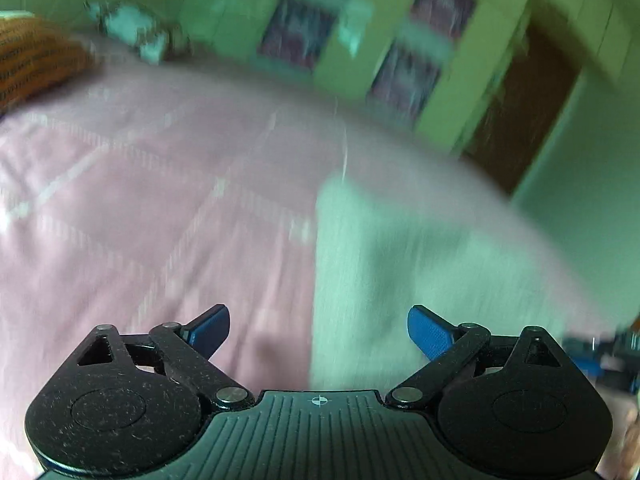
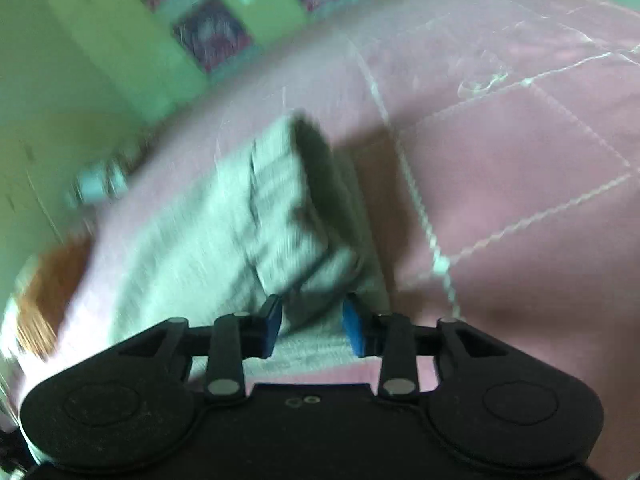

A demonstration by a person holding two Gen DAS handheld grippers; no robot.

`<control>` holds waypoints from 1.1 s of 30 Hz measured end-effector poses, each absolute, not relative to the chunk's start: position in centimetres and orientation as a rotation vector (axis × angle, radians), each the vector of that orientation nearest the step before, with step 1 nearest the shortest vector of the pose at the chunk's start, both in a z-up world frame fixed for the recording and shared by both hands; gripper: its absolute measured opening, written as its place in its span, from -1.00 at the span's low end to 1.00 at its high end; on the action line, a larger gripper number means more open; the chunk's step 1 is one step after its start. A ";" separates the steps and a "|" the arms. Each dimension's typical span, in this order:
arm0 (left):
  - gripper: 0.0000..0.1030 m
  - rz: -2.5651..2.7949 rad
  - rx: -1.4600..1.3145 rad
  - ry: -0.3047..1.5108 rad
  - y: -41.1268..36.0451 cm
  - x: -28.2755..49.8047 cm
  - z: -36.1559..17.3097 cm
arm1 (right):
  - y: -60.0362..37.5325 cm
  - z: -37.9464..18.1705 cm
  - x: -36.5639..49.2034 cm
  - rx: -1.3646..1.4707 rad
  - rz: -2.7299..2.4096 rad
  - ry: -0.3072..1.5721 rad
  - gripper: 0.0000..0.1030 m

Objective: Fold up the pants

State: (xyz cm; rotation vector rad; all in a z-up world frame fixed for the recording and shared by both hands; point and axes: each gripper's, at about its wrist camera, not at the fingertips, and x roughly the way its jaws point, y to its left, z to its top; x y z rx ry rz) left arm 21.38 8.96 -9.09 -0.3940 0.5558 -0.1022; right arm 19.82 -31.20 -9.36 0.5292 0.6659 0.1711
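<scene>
Left wrist view, left hand-held gripper (image 1: 319, 334) spread wide and empty above pink quilted bed (image 1: 140, 200), orange pillow (image 1: 32, 56) at far left, right wrist view, right hand-held gripper (image 2: 312, 326) narrowed around a raised fold of the pale grey pants (image 2: 224, 232), pants lying flat along the bed's edge.

Both my views were dim, green-tinted, heavily motion-blurred; fisheye bending warped the edges, soft shadows on the bed (image 2: 520, 140).

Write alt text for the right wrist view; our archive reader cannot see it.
The right gripper has pale folded pants between its partly closed blue fingers, on a pink quilted bedspread. The picture is blurred; green walls lie beyond.
</scene>
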 end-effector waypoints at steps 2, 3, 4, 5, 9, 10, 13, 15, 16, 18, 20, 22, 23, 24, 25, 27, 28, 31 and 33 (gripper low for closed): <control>0.85 -0.091 -0.393 0.545 9.5 23.2 -8.2 | -31.6 -8.0 19.3 0.513 0.181 0.588 -0.41; 0.85 -0.095 -0.391 0.556 9.5 24.5 -7.9 | -31.6 -7.5 19.5 0.506 0.189 0.562 -0.41; 0.85 -0.099 -0.388 0.570 9.5 25.8 -7.8 | -31.6 -7.1 19.9 0.501 0.198 0.552 -0.41; 0.85 -0.098 -0.381 0.589 9.4 27.1 -7.7 | -31.5 -6.7 20.4 0.500 0.197 0.543 -0.41; 0.85 -0.132 -0.394 0.752 8.4 31.3 -9.9 | -29.9 -6.0 22.5 0.464 0.266 0.519 -0.41; 0.85 -0.136 -0.417 0.792 8.3 31.9 -10.7 | -29.2 -6.0 23.1 0.434 0.299 0.517 -0.41; 0.85 -0.160 -0.524 0.780 8.6 30.7 -12.0 | -27.6 -8.0 25.9 0.343 0.285 0.693 -0.31; 0.85 -0.188 -0.566 0.771 9.3 29.9 -12.3 | -28.8 -8.6 26.0 0.346 0.258 0.711 -0.63; 0.85 -0.213 -0.578 0.768 9.6 29.7 -12.4 | -29.8 -8.3 25.5 0.390 0.270 0.689 -0.63; 0.85 -0.275 -0.623 0.773 10.4 29.7 -12.8 | -31.5 -7.8 24.5 0.463 0.284 0.645 -0.12; 0.85 -0.326 -0.699 0.791 11.1 30.3 -13.5 | -33.4 -8.1 23.8 0.539 0.277 0.605 0.24; 0.85 -0.356 -0.765 0.811 11.5 31.4 -14.2 | -34.7 -9.2 24.2 0.620 0.281 0.620 0.32; 0.85 -0.364 -0.781 0.818 11.6 31.8 -14.4 | -35.3 -9.9 24.6 0.654 0.269 0.647 0.33; 0.85 -0.371 -0.786 0.826 11.5 32.2 -14.5 | -35.9 -10.5 24.9 0.682 0.255 0.665 0.36; 0.85 -0.372 -0.776 0.835 11.3 32.5 -14.5 | -36.3 -11.1 25.1 0.709 0.251 0.680 0.36; 0.85 -0.370 -0.738 0.843 10.7 33.0 -14.5 | -36.6 -12.3 25.6 0.764 0.276 0.699 0.36; 0.85 -0.370 -0.714 0.845 10.3 33.2 -14.5 | -36.6 -12.7 25.8 0.783 0.293 0.698 0.36; 0.85 -0.373 -0.670 0.846 9.2 33.6 -14.4 | -35.9 -13.3 26.4 0.764 0.307 0.704 0.37; 0.85 -0.374 -0.629 0.849 8.5 33.8 -14.2 | -35.7 -13.3 26.8 0.774 0.327 0.712 0.40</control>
